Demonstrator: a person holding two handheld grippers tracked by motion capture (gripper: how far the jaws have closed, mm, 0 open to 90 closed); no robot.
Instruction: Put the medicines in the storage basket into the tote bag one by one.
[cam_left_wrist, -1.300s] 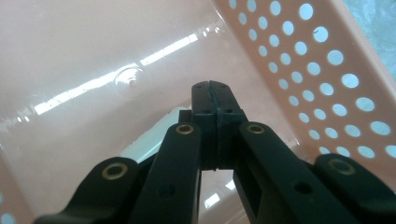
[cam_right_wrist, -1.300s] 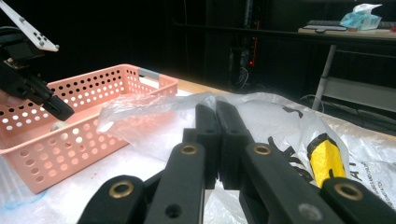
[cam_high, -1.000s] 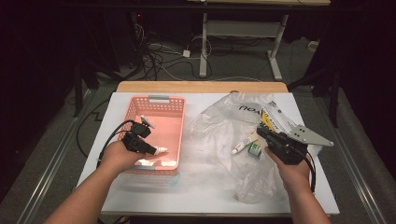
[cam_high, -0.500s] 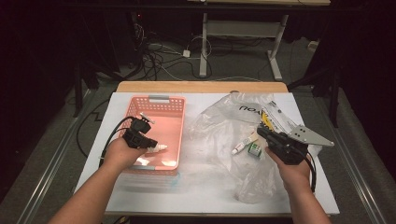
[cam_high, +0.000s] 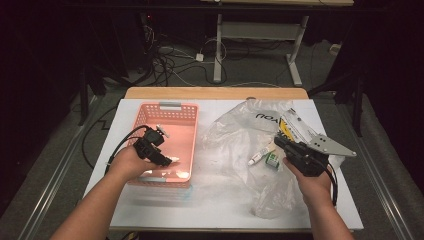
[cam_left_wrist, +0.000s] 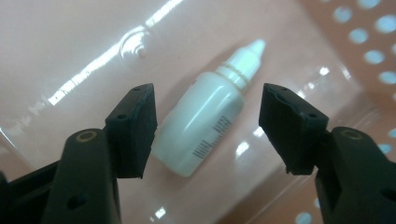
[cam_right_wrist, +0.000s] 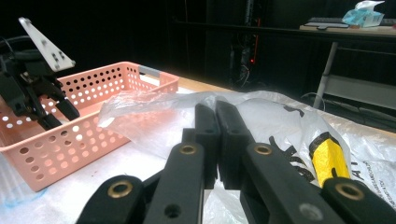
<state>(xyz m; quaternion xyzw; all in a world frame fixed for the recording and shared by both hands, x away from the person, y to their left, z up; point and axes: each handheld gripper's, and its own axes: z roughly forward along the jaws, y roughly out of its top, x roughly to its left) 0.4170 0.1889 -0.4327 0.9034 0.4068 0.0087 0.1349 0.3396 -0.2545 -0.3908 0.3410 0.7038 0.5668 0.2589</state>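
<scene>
My left gripper (cam_high: 169, 160) reaches into the pink basket (cam_high: 170, 106), near its front. Its jaws have just been opening and now stand apart. A small white dropper bottle (cam_left_wrist: 210, 126) lies on the basket floor between the left gripper (cam_left_wrist: 208, 109) pads, which do not touch it. My right gripper (cam_high: 276, 141) rests at the right of the table over a crumpled clear plastic bag (cam_high: 235, 135). In the right gripper view its jaws (cam_right_wrist: 215, 116) are pressed together with nothing between them. That view also has the left gripper (cam_right_wrist: 60, 114) dipping into the basket (cam_right_wrist: 93, 126).
A small white tube (cam_high: 260, 156) and a green-and-white box (cam_high: 272, 160) lie by the bag, just left of my right gripper. A yellow-and-black packet (cam_high: 287, 127) lies under the bag's far side. The white table top (cam_high: 210, 210) ends in a wooden strip at the back.
The left jaws have opened and let go of the white bottle, which now lies on the basket floor. The right gripper has stayed where it was.
</scene>
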